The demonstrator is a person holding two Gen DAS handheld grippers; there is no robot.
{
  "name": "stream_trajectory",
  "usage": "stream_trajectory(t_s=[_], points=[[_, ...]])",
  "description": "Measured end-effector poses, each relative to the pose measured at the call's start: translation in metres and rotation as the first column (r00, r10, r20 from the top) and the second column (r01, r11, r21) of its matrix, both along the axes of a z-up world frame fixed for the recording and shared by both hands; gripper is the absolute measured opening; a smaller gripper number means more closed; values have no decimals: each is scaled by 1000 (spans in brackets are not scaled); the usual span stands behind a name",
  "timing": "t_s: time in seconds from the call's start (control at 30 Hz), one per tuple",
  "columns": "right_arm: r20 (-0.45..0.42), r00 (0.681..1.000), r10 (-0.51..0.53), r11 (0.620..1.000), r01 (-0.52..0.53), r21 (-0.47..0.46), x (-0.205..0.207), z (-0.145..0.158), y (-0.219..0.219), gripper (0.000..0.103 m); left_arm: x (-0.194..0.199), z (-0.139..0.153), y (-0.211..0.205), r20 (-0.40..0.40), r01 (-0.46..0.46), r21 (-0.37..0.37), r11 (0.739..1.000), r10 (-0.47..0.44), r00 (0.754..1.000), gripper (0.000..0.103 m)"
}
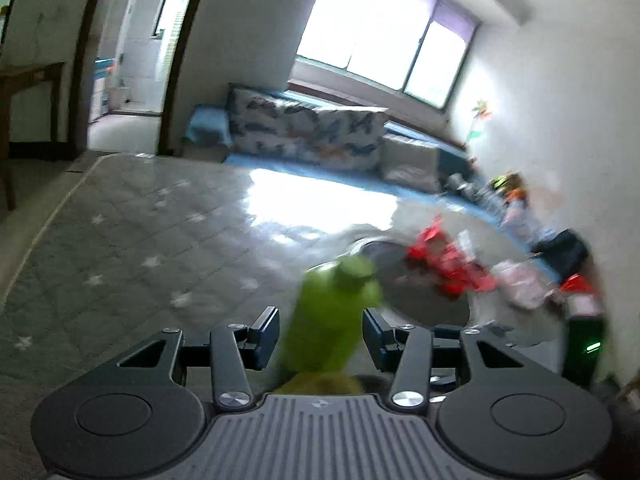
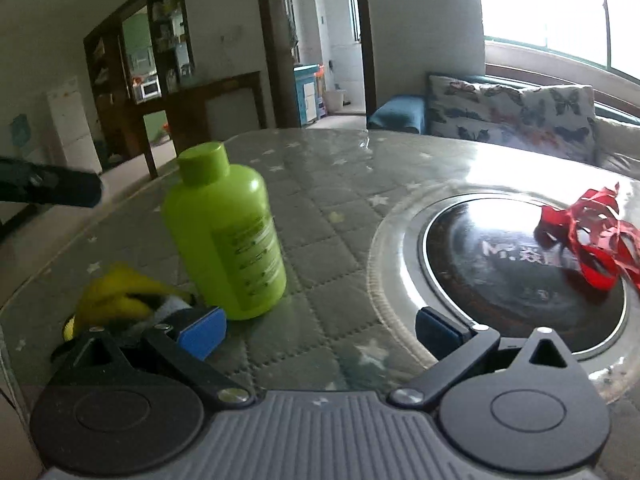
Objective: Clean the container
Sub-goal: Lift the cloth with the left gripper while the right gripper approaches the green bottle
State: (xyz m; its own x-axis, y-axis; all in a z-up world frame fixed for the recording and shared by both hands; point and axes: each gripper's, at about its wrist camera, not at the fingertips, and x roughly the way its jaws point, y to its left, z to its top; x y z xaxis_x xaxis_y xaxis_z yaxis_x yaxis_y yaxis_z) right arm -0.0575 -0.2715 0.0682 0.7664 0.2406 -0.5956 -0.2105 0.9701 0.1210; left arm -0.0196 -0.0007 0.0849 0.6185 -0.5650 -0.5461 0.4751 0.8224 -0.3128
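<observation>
Two grippers are in play, and both of yours stand with their jaws apart. Your left gripper (image 1: pixel 320 334) has its fingers spread to a middling width with the green bottle (image 1: pixel 330 320) between them; the picture is smeared by motion, so you cannot tell whether either pad touches the plastic. Your right gripper (image 2: pixel 320 332) is spread wide and holds nothing, its blue pads (image 2: pixel 200 338) low over the table.

In the right wrist view the green bottle (image 2: pixel 226 236) stands upright on the quilted star-patterned table cover (image 2: pixel 320 216), cap on, at about 11 o'clock from your right gripper. A yellow cloth (image 2: pixel 116 300) lies bunched at the bottle's foot, at 9 o'clock from the gripper, just behind the left blue pad. At 2 o'clock a round dark cooktop (image 2: pixel 500 264) is set into the table, with red cut-paper scraps (image 2: pixel 588 236) lying across its far right rim. A dark object (image 2: pixel 52 188) juts in from the left edge, too unclear to name.
</observation>
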Motion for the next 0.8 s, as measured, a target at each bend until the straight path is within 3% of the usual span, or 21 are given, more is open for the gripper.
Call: stream_trajectory(t_s=[0.1, 0.27, 0.43, 0.53, 0.7, 0.8], points=[[0, 1000, 13, 1000, -13, -11, -1, -2, 7, 102, 8, -14, 8, -49, 24, 7, 1000, -23, 999, 53], [-15, 1000, 10, 1000, -10, -11, 4, -4, 7, 102, -3, -23, 3, -50, 125, 47, 991, -123, 991, 73], [-15, 1000, 17, 1000, -17, -14, 4, -5, 10, 102, 1, -45, -2, -104, 148, 75, 986, -140, 985, 74], [-16, 1000, 20, 1000, -20, -22, 4, -6, 12, 102, 4, -58, -3, -140, 151, 68, 986, -141, 980, 68], [-21, 1000, 16, 1000, -17, -24, 6, -8, 11, 102, 10, -66, 4, -147, 144, 44, 989, -137, 980, 30], [-20, 1000, 22, 999, -23, -29, 7, -8, 12, 102, 14, -56, 14, -116, 102, 26, 994, -99, 988, 26]])
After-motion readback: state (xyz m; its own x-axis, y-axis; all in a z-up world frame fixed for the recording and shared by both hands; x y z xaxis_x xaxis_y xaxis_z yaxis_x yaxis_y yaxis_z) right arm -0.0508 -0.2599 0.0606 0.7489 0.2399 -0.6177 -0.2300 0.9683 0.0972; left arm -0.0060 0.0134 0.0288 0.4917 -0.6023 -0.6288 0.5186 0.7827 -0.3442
